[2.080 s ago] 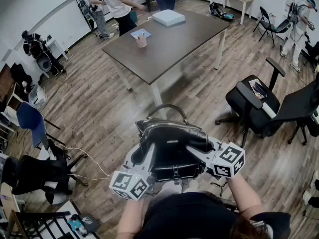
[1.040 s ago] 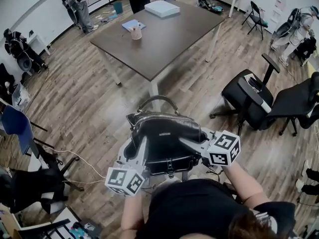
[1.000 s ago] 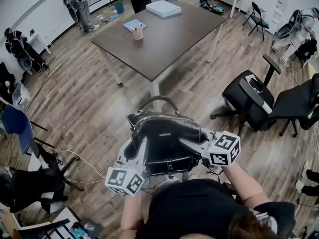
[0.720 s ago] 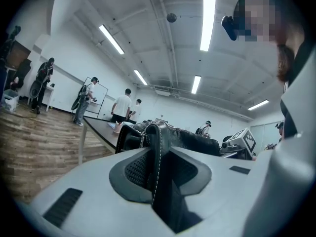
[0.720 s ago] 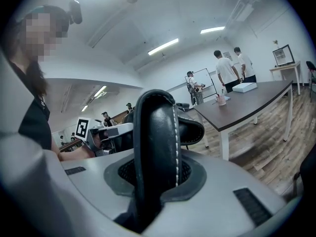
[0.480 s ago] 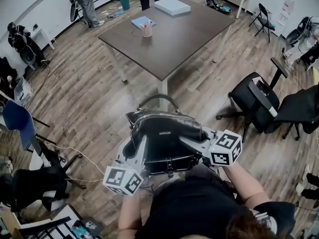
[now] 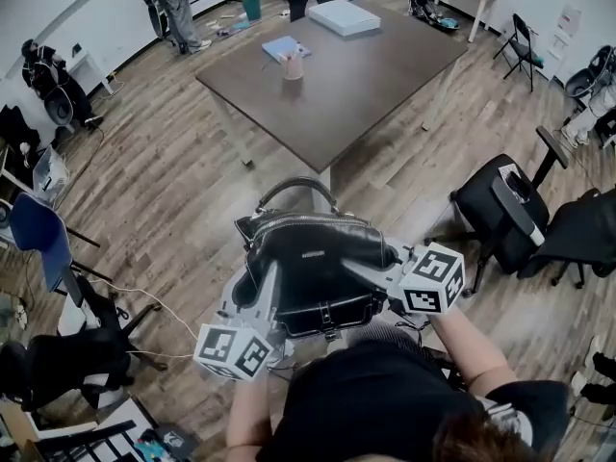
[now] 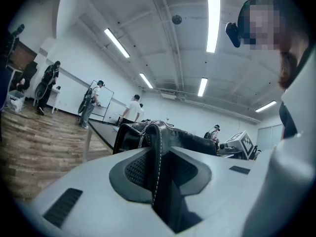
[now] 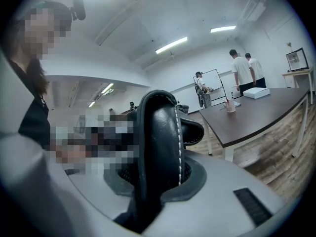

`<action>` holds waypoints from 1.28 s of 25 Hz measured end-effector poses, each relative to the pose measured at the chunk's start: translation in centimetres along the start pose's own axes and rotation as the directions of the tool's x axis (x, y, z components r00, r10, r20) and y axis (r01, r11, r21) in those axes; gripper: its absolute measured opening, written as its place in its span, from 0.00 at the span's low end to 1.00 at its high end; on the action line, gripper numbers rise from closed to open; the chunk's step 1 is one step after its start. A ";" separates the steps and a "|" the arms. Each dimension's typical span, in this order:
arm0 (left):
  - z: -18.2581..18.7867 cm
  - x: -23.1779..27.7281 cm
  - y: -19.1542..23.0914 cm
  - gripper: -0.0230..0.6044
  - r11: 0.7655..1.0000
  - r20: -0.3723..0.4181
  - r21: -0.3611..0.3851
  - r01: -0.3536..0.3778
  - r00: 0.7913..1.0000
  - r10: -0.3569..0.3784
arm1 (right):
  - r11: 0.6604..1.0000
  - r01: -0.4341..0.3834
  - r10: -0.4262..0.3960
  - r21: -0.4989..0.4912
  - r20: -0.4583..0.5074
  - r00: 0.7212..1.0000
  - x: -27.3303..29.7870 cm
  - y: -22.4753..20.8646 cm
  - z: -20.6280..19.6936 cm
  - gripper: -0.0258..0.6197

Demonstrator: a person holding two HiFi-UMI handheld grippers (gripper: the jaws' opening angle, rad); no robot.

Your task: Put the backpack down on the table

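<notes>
Both claws are clamped on the black leather backpack with a silver zip and a looped top handle (image 7: 316,258), which hangs between them, close in front of the person and above the wood-plank floor (image 7: 183,200). The left claw (image 7: 268,287) has its jaws pressed on a black leather strap with white stitching (image 8: 157,147), which stands upright between its pads. The right claw (image 7: 361,269) pinches a matching stitched strap (image 9: 163,142) in the same way.

By my reading, only the pick-up and part of the carry are done. The dark brown rectangular counter on white legs (image 7: 366,75) lies well ahead of both claws, with open floor between it and the bag, so nothing of the backpack touches it yet. At its far end, beyond the claws, sit a flat white box (image 7: 344,16), a blue booklet (image 7: 285,47) and a small pink cup (image 7: 293,66); the near end looks bare and is the likely landing spot.

What seems left is to close the gap, lift the bag over the near edge, lower it until its base rests on the counter, then part both sets of jaws off the straps.
</notes>
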State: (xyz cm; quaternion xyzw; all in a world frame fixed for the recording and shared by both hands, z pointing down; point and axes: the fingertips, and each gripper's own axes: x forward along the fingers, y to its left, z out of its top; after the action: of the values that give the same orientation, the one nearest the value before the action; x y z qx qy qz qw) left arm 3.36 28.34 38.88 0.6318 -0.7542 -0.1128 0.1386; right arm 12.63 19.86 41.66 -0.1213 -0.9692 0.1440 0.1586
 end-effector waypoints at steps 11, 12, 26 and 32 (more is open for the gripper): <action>3.8 11.2 2.8 0.21 0.998 -0.006 -0.001 -0.067 0.998 0.067 | 0.997 -0.071 0.071 0.003 -0.002 0.997 2.3 -10.8 6.3 0.20; 4.2 12.2 3.1 0.21 0.998 -0.009 -0.003 -0.070 0.998 0.070 | 0.997 -0.075 0.075 0.004 -0.003 0.997 2.5 -11.7 6.9 0.20; 10.2 25.5 6.3 0.21 0.999 0.003 0.035 -0.026 1.000 0.026 | 0.998 -0.060 0.060 -0.013 0.066 0.996 4.4 -23.2 15.3 0.20; 13.8 30.0 7.7 0.21 0.996 0.013 0.084 0.027 1.000 -0.028 | 1.000 -0.019 0.020 -0.011 0.116 0.993 5.5 -26.5 19.2 0.20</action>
State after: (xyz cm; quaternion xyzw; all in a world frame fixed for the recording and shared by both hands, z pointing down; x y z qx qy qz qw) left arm -13.46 0.12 30.65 0.6465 -0.7506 -0.0874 0.1048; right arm -4.03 -7.83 34.12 -0.1229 -0.9763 0.1476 0.1002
